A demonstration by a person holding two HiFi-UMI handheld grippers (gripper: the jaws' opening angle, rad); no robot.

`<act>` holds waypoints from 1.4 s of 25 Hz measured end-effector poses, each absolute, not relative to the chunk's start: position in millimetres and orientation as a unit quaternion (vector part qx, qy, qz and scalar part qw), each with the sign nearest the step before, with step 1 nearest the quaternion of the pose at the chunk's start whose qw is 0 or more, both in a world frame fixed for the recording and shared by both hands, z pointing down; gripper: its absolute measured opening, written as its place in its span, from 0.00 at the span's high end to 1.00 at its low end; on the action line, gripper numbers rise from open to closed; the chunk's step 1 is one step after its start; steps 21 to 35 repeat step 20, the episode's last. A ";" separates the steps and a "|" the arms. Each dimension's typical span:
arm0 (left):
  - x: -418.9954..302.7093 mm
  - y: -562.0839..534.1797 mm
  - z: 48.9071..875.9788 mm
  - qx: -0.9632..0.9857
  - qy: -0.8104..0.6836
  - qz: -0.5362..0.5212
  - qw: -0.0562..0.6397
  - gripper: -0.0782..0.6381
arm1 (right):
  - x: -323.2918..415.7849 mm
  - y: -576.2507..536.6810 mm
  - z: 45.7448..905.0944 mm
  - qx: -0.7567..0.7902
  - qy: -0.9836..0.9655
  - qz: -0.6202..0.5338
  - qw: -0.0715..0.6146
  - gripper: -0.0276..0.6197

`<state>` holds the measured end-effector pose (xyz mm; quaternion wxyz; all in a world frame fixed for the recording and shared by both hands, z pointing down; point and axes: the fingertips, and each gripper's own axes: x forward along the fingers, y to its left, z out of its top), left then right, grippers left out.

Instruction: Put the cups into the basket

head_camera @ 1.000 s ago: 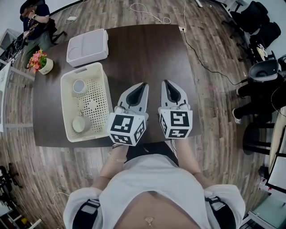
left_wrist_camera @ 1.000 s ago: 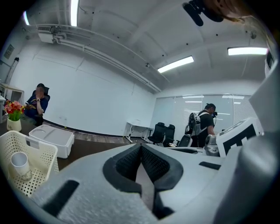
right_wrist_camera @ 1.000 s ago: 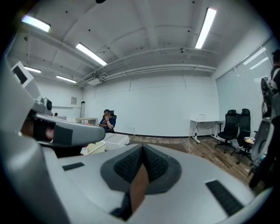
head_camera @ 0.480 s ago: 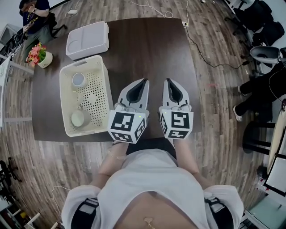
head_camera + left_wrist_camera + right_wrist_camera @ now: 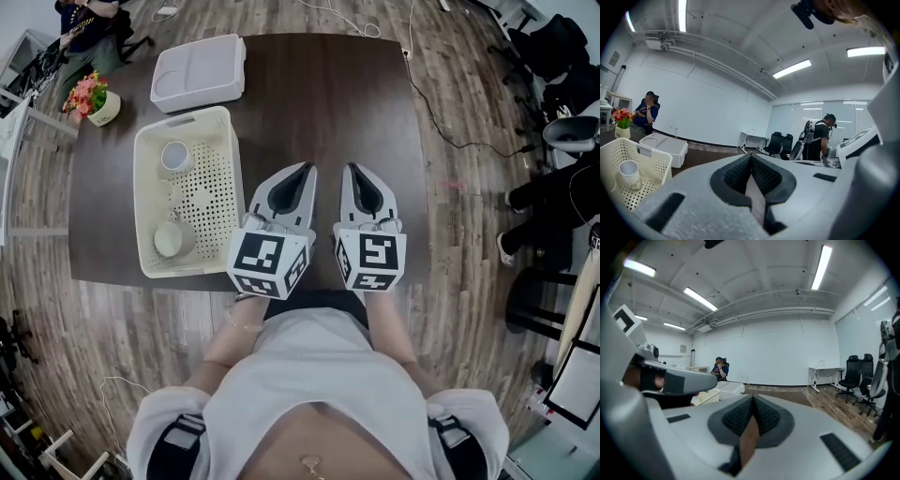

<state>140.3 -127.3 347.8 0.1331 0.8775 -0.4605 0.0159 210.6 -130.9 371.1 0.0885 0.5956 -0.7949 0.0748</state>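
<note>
Seemingly the job is at its close: no cup stands loose on the dark tabletop (image 5: 328, 103), and the cream perforated basket (image 5: 142, 206), at about nine o'clock from the grippers, holds the cups. One white cup (image 5: 175, 157) stands upright at the basket's twelve o'clock end and a handled cup (image 5: 169, 240) sits at its six o'clock end; a pale shape between them is too faint to name. The left gripper (image 5: 303, 171) and right gripper (image 5: 350, 171) hover side by side over the tabletop's six o'clock edge, each with its fingers clenched on nothing. If a cup remained anywhere, the next move would call for opening the fingers and reaching for it, but I judge that nothing is left to fetch. No brand or wording is readable; the marker cubes (image 5: 267, 264) bear only black-and-white square patterns.
</note>
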 end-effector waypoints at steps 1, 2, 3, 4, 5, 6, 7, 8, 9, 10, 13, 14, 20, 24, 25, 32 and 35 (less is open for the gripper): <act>138.8 -128.1 348.2 0.877 -0.461 0.016 0.133 0.88 | 208.9 -132.2 371.3 0.595 -0.795 0.076 0.088 0.94; 137.2 -129.2 348.2 0.877 -0.461 0.016 0.134 0.88 | 207.4 -133.6 371.1 0.594 -0.796 0.077 0.087 0.94; 135.8 -130.3 347.9 0.877 -0.462 0.015 0.134 0.88 | 206.0 -134.8 370.7 0.594 -0.796 0.077 0.086 0.94; 134.5 -131.4 347.3 0.876 -0.462 0.014 0.135 0.88 | 204.3 -136.0 370.0 0.593 -0.797 0.077 0.085 0.94; 133.5 -132.3 346.5 0.876 -0.463 0.013 0.136 0.88 | 202.5 -137.0 369.1 0.591 -0.799 0.077 0.084 0.94; 132.7 -133.0 345.8 0.875 -0.464 0.013 0.136 0.88 | 200.4 -137.7 368.2 0.588 -0.801 0.076 0.083 0.94; 132.2 -133.4 345.1 0.875 -0.464 0.013 0.136 0.88 | 198.0 -138.1 367.1 0.584 -0.804 0.076 0.082 0.94; 131.7 -133.6 344.8 0.874 -0.465 0.013 0.136 0.88 | 195.4 -138.1 365.9 0.579 -0.808 0.076 0.079 0.94; 131.0 -133.9 344.6 0.874 -0.466 0.013 0.137 0.88 | 192.6 -138.0 364.8 0.574 -0.811 0.077 0.077 0.94; 129.9 -134.4 344.7 0.873 -0.468 0.013 0.138 0.88 | 189.7 -138.0 364.0 0.570 -0.814 0.077 0.075 0.94; 125.1 -136.9 346.5 0.871 -0.472 0.013 0.139 0.88 | 183.0 -139.8 365.0 0.566 -0.817 0.071 0.082 0.94; 123.8 -137.6 347.4 0.870 -0.473 0.013 0.140 0.88 | 182.2 -140.4 366.1 0.566 -0.817 0.070 0.087 0.94; 122.5 -140.0 346.4 0.866 -0.478 0.014 0.143 0.88 | 185.1 -141.4 367.3 0.568 -0.815 0.072 0.096 0.94; 122.5 -140.0 346.4 0.866 -0.478 0.014 0.143 0.88 | 185.1 -141.4 367.3 0.568 -0.815 0.072 0.096 0.94; 122.5 -140.0 346.4 0.866 -0.478 0.014 0.143 0.88 | 185.1 -141.4 367.3 0.568 -0.815 0.072 0.096 0.94; 122.5 -140.0 346.4 0.866 -0.478 0.014 0.143 0.88 | 185.1 -141.4 367.3 0.568 -0.815 0.072 0.096 0.94; 122.5 -140.0 346.4 0.866 -0.478 0.014 0.143 0.88 | 185.1 -141.4 367.3 0.568 -0.815 0.072 0.096 0.94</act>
